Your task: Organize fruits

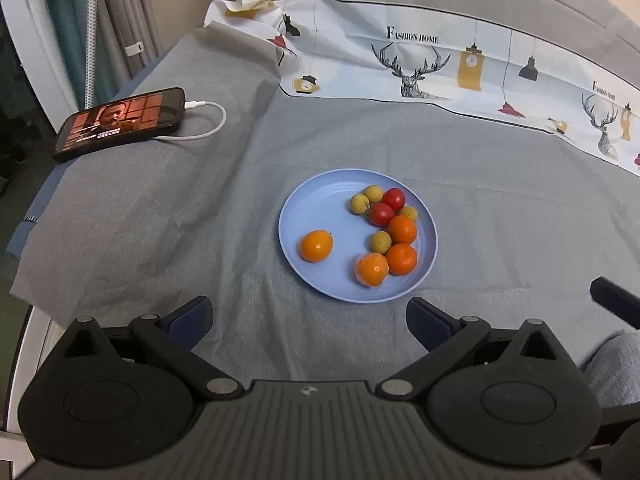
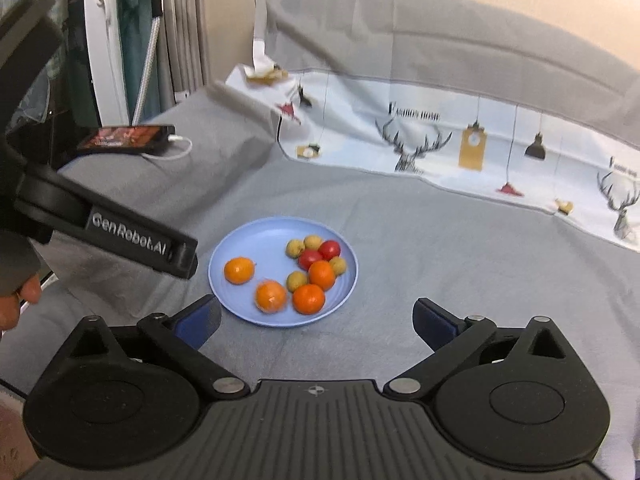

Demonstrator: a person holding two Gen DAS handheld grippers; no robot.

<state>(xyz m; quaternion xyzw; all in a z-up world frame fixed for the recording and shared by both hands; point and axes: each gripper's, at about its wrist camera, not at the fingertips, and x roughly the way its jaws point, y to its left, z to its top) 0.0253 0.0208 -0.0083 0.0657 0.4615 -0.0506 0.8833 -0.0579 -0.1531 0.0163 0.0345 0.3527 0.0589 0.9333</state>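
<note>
A blue plate (image 1: 304, 208) lies on the grey cloth and also shows in the right wrist view (image 2: 256, 240). It holds several small oranges, one (image 1: 316, 245) apart at the left, two red cherry tomatoes (image 1: 394, 198) and several yellowish round fruits (image 1: 359, 203). My left gripper (image 1: 310, 316) is open and empty, just short of the plate's near rim. My right gripper (image 2: 316, 318) is open and empty, also near the plate's front edge. The left gripper's body (image 2: 136, 240) shows at the left of the right wrist view.
A phone (image 1: 120, 122) with a lit screen and a white charging cable (image 1: 208, 120) lies at the far left. A white printed cloth (image 1: 440, 68) with deer and lamps lies behind the plate. Curtains and a white frame (image 2: 104, 40) stand at the left.
</note>
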